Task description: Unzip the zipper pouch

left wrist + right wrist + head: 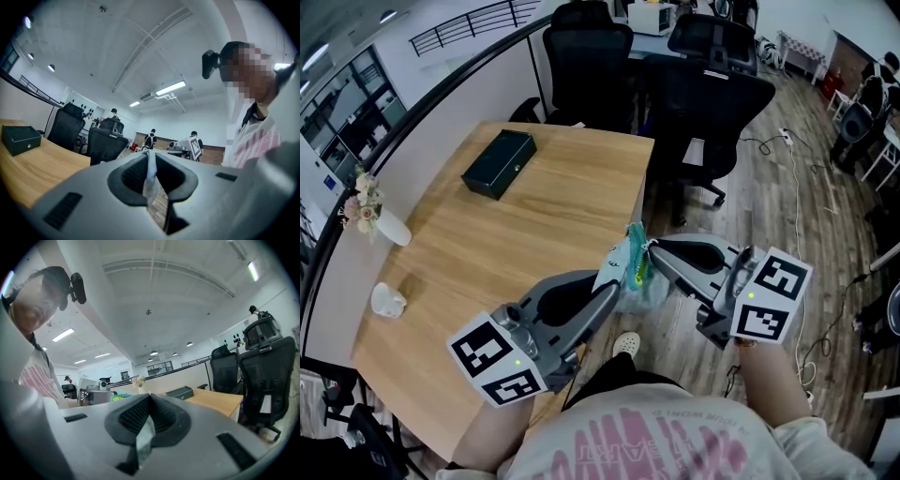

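The zipper pouch [629, 269], clear plastic with teal and green inside, hangs in the air just off the table's right edge. My left gripper [612, 285] comes up from the lower left and is shut on the pouch's lower left side. My right gripper [652, 247] reaches in from the right and is shut on its upper right end. In the left gripper view a thin clear film of the pouch [151, 182] is pinched between the jaws. The right gripper view shows a clear strip of the pouch [144, 439] clamped between its jaws. Whether that strip is the zipper pull I cannot tell.
A wooden table [534, 234] lies at the left with a black box [499, 163] at its far end, a white vase of flowers [382, 223] and a small white object [389, 300] on its left side. Black office chairs [703, 103] stand beyond. Cables trail on the wood floor [797, 197].
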Demonstrator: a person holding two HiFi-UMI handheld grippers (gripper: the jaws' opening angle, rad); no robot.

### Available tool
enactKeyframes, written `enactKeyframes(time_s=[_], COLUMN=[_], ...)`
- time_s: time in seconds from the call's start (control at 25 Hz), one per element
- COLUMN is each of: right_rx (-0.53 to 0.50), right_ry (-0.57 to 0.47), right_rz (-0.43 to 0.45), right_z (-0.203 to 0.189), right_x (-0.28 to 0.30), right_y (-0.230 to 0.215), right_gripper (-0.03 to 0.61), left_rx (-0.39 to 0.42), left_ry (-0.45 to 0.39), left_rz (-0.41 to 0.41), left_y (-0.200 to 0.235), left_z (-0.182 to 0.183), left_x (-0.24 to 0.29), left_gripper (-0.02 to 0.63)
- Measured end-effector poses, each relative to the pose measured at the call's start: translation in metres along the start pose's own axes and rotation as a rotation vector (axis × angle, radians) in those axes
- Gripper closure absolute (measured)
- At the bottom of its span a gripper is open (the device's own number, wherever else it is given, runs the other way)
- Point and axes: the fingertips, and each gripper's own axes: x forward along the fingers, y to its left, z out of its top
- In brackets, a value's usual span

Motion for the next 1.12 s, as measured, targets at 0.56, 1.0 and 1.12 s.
enactKeyframes(time_s=[0.56,1.0,1.12], right_rx=[-0.023,-0.019,-0.023], right_ry=[0.002,0.0,0.003], right_rz=[-0.046,-0.083,-0.094], right_z=[-0.001,-0.004,-0.005], right_x=[-0.005,-0.018,-0.02], right_y=[-0.007,-0.017,-0.019], right_gripper=[0.58,0.58,0.58], left_rx=[0.046,0.094,0.095], left_ry=[0.006,0.02,0.024], left_rz=[-0.037,-0.051,-0.056], left_y=[-0.013,-0.028,-0.031], left_z=[0.003,0.001,0.0], left_x=[-0.001,0.005,0.005], left_gripper=[0.566,0.566,0.566])
